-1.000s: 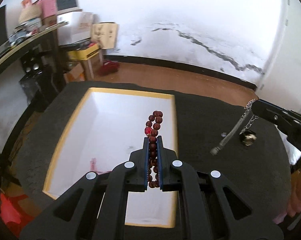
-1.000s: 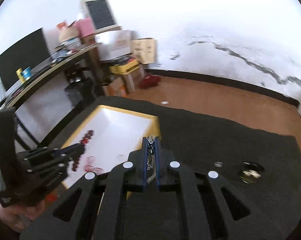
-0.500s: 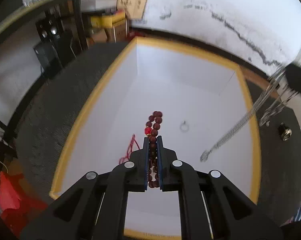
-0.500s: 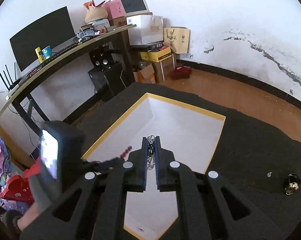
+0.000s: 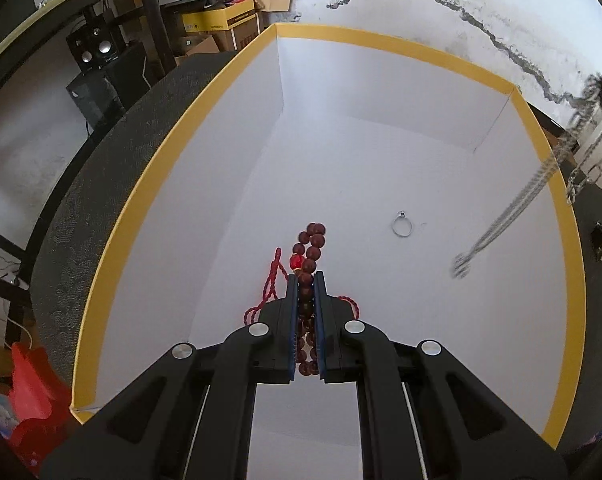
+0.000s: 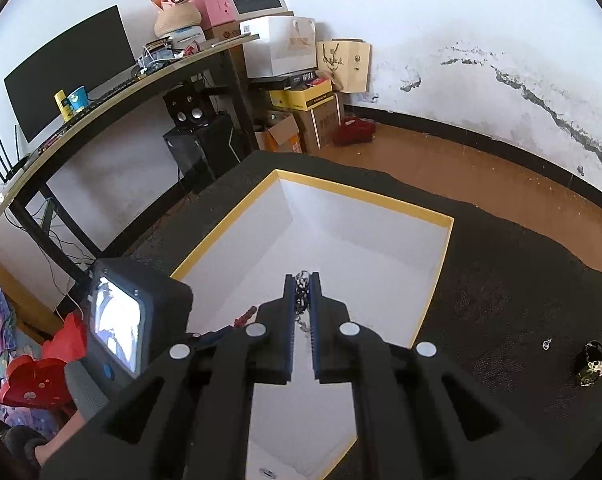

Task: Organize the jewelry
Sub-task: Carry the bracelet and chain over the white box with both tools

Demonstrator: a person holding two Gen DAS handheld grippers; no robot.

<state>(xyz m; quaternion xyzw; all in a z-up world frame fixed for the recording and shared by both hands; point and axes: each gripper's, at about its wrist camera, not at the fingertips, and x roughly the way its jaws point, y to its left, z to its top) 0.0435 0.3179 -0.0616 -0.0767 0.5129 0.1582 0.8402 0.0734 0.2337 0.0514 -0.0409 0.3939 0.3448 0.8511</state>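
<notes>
My left gripper [image 5: 305, 276] is shut on a dark red bead bracelet [image 5: 311, 245] and holds it low inside the white box with the yellow rim [image 5: 205, 104]. A red cord [image 5: 272, 280] and a silver ring [image 5: 401, 225] lie on the box floor. My right gripper [image 6: 301, 280] is shut on a silver chain [image 6: 301, 296] above the box [image 6: 445, 248]. The chain [image 5: 513, 216] hangs over the box's right side in the left wrist view.
The box stands on a black mat [image 6: 521, 280]. A small dark ornament [image 6: 591, 360] and a tiny clear bead [image 6: 546, 345] lie on the mat to the right. A desk with a monitor [image 6: 65, 68] and cardboard boxes [image 6: 301, 120] stand at the left and back.
My left gripper has gone down deeper into the box with the bracelet. My right gripper has come over the box with the chain.
</notes>
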